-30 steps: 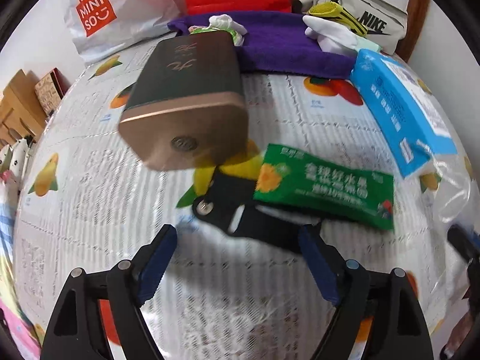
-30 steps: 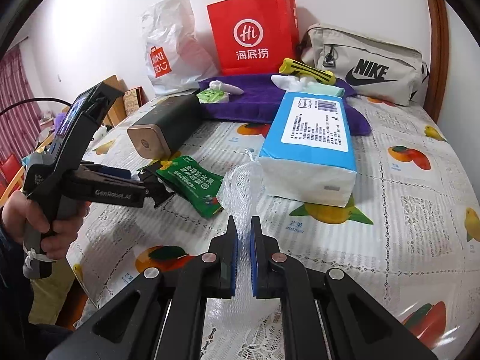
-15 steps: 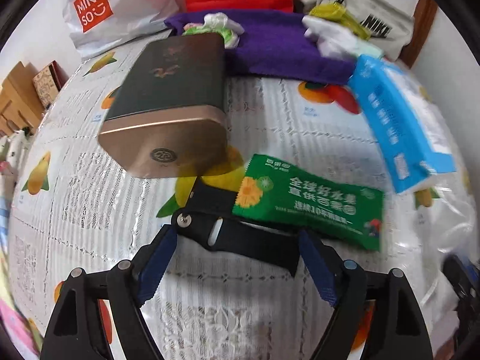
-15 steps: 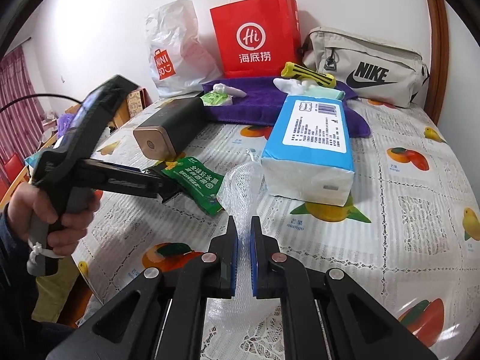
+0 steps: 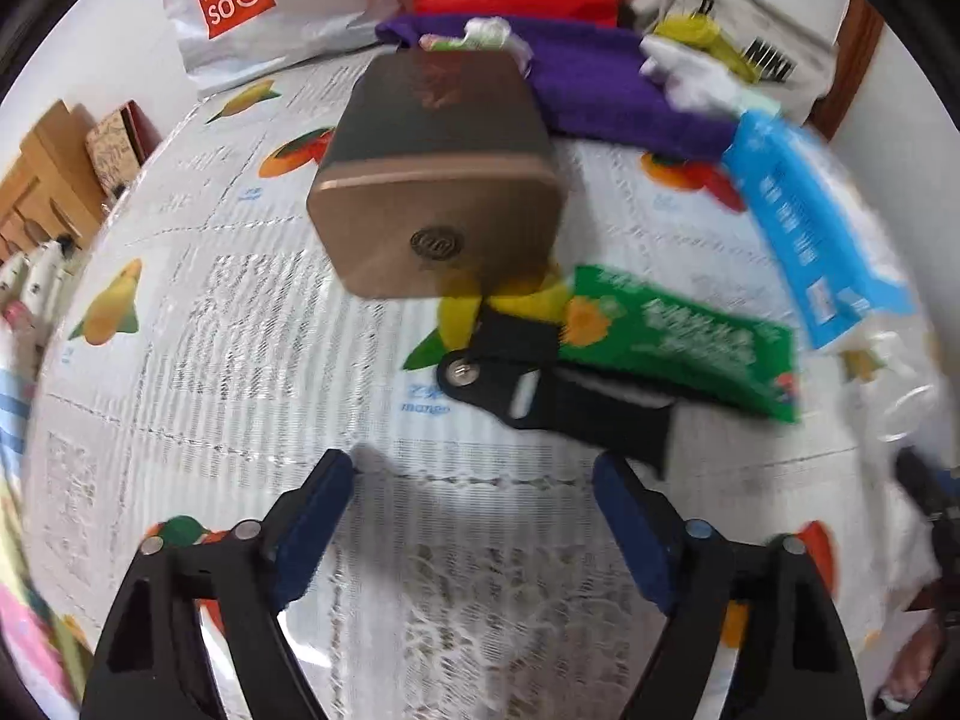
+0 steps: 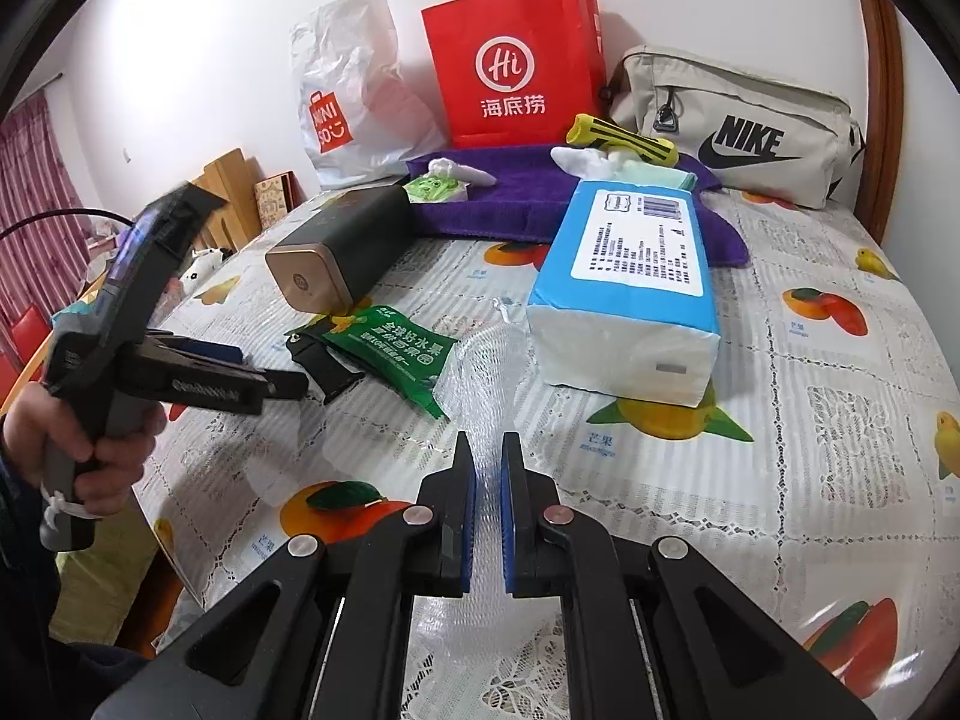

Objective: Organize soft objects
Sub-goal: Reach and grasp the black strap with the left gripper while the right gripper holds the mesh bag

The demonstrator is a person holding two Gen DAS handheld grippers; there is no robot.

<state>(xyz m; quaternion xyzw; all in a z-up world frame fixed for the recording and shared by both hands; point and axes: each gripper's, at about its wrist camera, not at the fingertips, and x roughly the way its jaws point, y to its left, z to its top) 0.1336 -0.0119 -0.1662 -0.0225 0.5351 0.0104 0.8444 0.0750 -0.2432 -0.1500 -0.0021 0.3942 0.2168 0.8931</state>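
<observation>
My left gripper [image 5: 474, 483] is open and empty, just short of a black strap [image 5: 558, 396] that lies partly under a green packet [image 5: 678, 342]. It shows from the side in the right wrist view [image 6: 288, 384]. My right gripper [image 6: 487, 456] is shut on a clear bubble-wrap sheet [image 6: 480, 372] that runs from the jaws toward the blue-and-white tissue pack [image 6: 630, 294]. A purple towel [image 6: 540, 192] at the back carries a green wipes pack [image 6: 435, 187], white cloths and a yellow item [image 6: 624, 138].
A dark box with a bronze end [image 5: 438, 180] lies behind the strap. A red paper bag [image 6: 516, 66], a white Miniso bag [image 6: 348, 96] and a beige Nike bag [image 6: 744, 126] stand along the wall. The table edge [image 6: 180, 540] drops off at the left.
My left gripper has pulled back slightly and swung, so the strap and box sit farther from the fingers. The right gripper stays shut on the bubble wrap.
</observation>
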